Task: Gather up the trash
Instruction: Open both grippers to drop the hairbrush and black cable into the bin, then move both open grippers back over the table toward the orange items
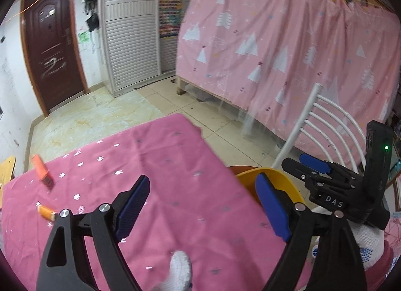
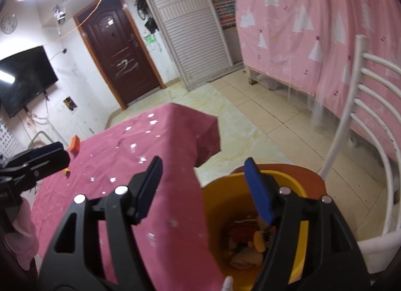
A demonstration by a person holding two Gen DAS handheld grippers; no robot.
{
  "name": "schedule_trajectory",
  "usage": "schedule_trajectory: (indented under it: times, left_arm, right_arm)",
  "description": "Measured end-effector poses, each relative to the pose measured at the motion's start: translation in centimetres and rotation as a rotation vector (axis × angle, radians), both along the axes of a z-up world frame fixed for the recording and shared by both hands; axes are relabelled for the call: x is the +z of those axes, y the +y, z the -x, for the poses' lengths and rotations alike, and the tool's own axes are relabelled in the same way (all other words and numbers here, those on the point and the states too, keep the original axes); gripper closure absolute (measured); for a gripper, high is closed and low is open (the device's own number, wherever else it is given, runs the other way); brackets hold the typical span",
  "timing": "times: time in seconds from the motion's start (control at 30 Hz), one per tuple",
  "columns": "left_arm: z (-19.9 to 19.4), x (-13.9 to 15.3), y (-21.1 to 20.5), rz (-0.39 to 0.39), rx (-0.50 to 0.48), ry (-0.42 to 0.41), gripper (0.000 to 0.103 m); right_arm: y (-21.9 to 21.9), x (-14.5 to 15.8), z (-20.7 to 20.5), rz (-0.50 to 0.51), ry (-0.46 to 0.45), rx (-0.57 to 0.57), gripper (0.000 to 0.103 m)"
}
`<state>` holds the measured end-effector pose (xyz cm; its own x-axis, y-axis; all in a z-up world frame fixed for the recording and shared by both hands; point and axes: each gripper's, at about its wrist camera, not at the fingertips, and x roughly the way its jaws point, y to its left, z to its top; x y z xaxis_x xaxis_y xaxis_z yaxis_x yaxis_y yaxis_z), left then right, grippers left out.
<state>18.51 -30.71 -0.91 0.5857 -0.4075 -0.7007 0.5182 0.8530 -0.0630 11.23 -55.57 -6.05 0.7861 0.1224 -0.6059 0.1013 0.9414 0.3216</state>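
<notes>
Where chair stands, yellow bin (image 2: 295,245), trash (image 2: 246,243) inside

- Left wrist view: looks forward and down along its own fingers, close above the pink tablecloth (image 1: 175,165), facing a brown door (image 1: 54,57).
- Right wrist view: sits close over the yellow bin (image 2: 253,218) at the table's edge, facing the same door.
- Both views share tablecloth, bin, white chair (image 2: 371,120), door and pink curtain (image 1: 288,47).

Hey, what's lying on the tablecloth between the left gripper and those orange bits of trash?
Nothing: in the left wrist view, only bare pink tablecloth separates the open left gripper from the orange scraps.
</notes>
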Motion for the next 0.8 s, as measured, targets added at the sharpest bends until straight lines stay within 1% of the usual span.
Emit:
schedule_trajectory:
  times: [0.27, 0.4, 0.6, 0.73, 0.8]
  left_arm:
    - [-2.1, 0.1, 6.0, 0.011, 0.077, -0.004, 0.025]
    - [-2.9, -0.8, 9.4, -0.002, 0.115, 0.001, 0.024]
    - [-4.8, -2.3, 15.2, -0.01, 0.191, 0.031, 0.024]
    - [-5.8, -2.7, 18.3, -0.017, 0.223, 0.036, 0.024]
    - [-6.1, -3.0, 19.2, -0.021, 0.229, 0.04, 0.024]
  right_arm:
    - [5.2, 0.8, -2.9, 0.041, 0.011, 0.079, 0.038]
    - [7.7, 1.2, -4.3, 0.066, 0.02, 0.124, 0.038]
    - [11.5, 1.6, -6.3, 0.091, 0.025, 0.191, 0.038]
    - [14.5, 2.0, -7.6, 0.112, 0.027, 0.243, 0.038]
    - [16.1, 2.1, -8.2, 0.122, 0.027, 0.268, 0.038]
